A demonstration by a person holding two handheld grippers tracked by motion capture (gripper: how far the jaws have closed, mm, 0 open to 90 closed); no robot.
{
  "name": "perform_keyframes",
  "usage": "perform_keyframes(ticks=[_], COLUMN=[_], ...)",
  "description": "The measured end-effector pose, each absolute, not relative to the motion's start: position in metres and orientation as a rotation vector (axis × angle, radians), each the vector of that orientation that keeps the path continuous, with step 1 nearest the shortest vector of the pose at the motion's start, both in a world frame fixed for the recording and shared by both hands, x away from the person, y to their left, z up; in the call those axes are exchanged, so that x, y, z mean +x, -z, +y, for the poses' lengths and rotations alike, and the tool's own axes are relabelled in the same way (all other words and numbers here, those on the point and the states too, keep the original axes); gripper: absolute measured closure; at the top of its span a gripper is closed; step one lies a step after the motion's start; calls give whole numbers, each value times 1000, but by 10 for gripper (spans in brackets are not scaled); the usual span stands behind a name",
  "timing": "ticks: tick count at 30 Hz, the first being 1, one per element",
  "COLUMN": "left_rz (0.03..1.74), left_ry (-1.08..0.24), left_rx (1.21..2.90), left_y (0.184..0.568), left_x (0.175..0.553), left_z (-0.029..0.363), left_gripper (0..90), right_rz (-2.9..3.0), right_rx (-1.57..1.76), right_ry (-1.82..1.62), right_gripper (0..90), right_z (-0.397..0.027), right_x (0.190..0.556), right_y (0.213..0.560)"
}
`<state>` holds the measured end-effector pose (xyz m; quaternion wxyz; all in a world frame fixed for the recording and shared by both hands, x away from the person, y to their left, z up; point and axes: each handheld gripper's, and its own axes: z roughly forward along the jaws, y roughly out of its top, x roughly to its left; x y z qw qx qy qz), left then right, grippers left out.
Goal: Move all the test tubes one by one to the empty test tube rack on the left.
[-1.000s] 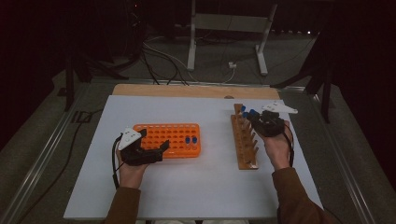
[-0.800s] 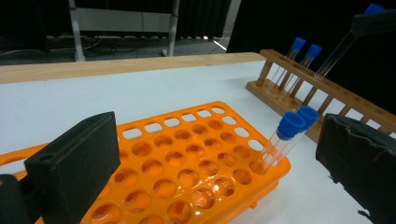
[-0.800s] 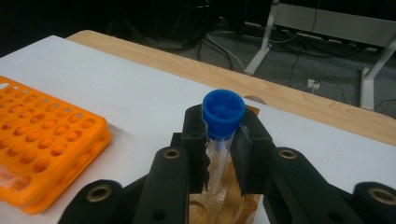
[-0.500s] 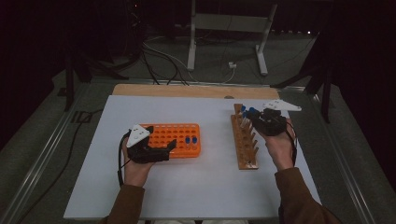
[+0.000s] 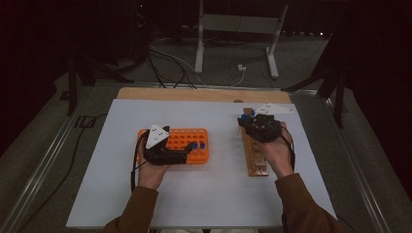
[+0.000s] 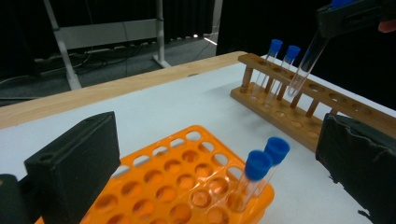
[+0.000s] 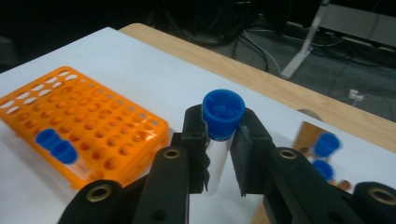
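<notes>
While its jaws pinch a blue-capped tube (image 7: 219, 135), the right gripper (image 7: 223, 154) hovers.

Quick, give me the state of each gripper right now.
Left gripper: open, its fingers either side of the orange rack, holding nothing.
Right gripper: shut on a blue-capped test tube, above the wooden rack.

Both forearms wear brown sleeves reaching to the wrists. The left tool (image 5: 182, 154) is black, with a pale grey three-cornered plate on top and a thin black cable looping back along the hand. The right tool (image 7: 219, 154) is black too, its two blocky jaws hung on arms with brass-ringed screw holes, and it carries the same grey plate.
</notes>
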<state>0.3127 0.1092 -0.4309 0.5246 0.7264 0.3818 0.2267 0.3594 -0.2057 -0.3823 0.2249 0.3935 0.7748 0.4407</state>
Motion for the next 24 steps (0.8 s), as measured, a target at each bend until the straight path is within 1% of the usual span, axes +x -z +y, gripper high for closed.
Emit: perform_keyframes(ticks=[3,8,15,19,21,23,24], left_rz=[906,879,857,831,818,803,805], left_ry=[-538,-521,-507,-535,-541,-544,-544], left_rx=[1743,1775,1802,1810,1811,1808,1803], left_y=[430,428,428,428,429,429,429], left_x=[315,319,325,325,325,325,325], left_z=[101,85,63,52,47,43,40], left_gripper=[9,49,57,79,108,165,175], right_rz=[2155,2170,2198,2222,2233,2241,2246], right_rx=[1070,1057,1049,1039,1028,1027,1026], right_ry=[-1237,-1266,-1307,-1317,-1317,-1322,-1328], right_gripper=[766,766,766,765,765,765,765], right_z=[-200,-192,-181,-172,-168,-165,-163], right_x=[358,357,357,356,356,355,355], right_y=[381,377,375,377,377,377,378])
